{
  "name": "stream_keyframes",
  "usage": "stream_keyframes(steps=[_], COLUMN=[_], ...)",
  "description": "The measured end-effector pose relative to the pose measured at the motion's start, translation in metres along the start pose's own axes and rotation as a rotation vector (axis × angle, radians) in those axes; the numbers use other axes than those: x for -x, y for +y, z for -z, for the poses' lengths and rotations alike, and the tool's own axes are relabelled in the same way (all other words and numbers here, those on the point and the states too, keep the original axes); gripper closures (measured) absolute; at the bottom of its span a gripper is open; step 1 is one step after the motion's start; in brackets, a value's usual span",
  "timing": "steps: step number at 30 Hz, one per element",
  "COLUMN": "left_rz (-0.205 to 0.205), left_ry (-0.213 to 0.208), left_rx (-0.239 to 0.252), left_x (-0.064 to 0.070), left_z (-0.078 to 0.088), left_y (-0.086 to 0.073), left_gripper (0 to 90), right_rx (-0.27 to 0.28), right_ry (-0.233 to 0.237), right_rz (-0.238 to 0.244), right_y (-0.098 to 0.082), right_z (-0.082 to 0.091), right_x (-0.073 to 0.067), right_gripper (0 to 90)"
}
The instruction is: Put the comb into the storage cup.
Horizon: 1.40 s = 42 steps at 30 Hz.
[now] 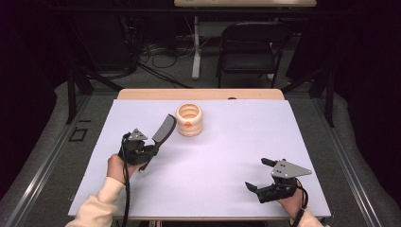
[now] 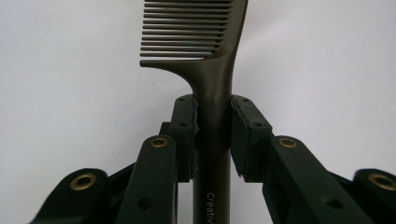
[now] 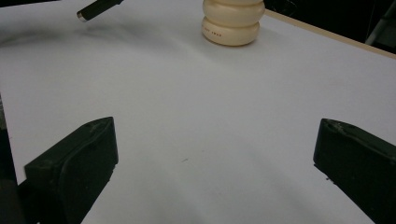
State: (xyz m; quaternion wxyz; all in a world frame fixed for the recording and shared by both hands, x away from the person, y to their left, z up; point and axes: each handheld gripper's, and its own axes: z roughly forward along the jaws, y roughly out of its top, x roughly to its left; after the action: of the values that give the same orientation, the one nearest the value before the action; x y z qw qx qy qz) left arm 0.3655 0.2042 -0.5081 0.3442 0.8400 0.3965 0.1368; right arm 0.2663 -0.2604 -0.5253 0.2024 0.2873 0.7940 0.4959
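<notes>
While the high view looks down on the white table (image 1: 227,142), the left claw (image 1: 150,150) grips a dark comb (image 1: 163,132) by its handle near the left edge, its long axis slanting up toward the cream ribbed cup (image 1: 189,120) just beyond its toothed end. From the left claw view, both pads clamp the comb (image 2: 212,93) handle, teeth pointing away. From the right claw view, the right claw (image 3: 219,163) gapes empty near the front right corner, the cup (image 3: 232,21) far ahead.

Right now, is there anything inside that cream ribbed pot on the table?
From the high view the cream pot stands open beside the comb; only its ribbed inner wall shows. Its bottom is hidden by the rim.
</notes>
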Motion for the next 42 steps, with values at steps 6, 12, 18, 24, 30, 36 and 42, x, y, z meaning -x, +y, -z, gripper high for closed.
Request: stream_keyframes(steps=[6,12,18,24,30,36,42], left_rz=[0.008,0.012,0.019,0.014,0.023,0.027,0.036], left_ry=[0.022,0.037,0.048,0.061,0.074,0.081,0.091], left_rx=[0.031,0.056,0.065,0.068,0.086,0.092,0.104], left_x=[-0.003,-0.006,-0.008,-0.01,-0.011,-0.013,-0.016], left_z=[0.0,-0.001,-0.002,-0.004,-0.005,-0.006,-0.006], left_y=[-0.001,-0.001,0.0,0.001,0.004,0.005,0.008], left_gripper=[72.3,72.3,72.3,72.4,72.3,72.3,72.3], right_rx=[0.001,-0.004,-0.004,-0.004,-0.004,-0.004,-0.005], right_ry=[0.001,0.002,0.003,0.003,0.003,0.004,0.004], right_rz=[-0.001,-0.001,-0.001,-0.001,-0.001,-0.002,-0.001], right_y=[0.0,0.0,0.0,0.0,0.0,0.0,0.0], right_z=[-0.001,-0.001,-0.001,-0.001,-0.001,-0.001,-0.001], right_x=[0.0,0.0,0.0,0.0,0.0,0.0,0.0], right_gripper=[0.0,0.0,0.0,0.0,0.0,0.0,0.0])
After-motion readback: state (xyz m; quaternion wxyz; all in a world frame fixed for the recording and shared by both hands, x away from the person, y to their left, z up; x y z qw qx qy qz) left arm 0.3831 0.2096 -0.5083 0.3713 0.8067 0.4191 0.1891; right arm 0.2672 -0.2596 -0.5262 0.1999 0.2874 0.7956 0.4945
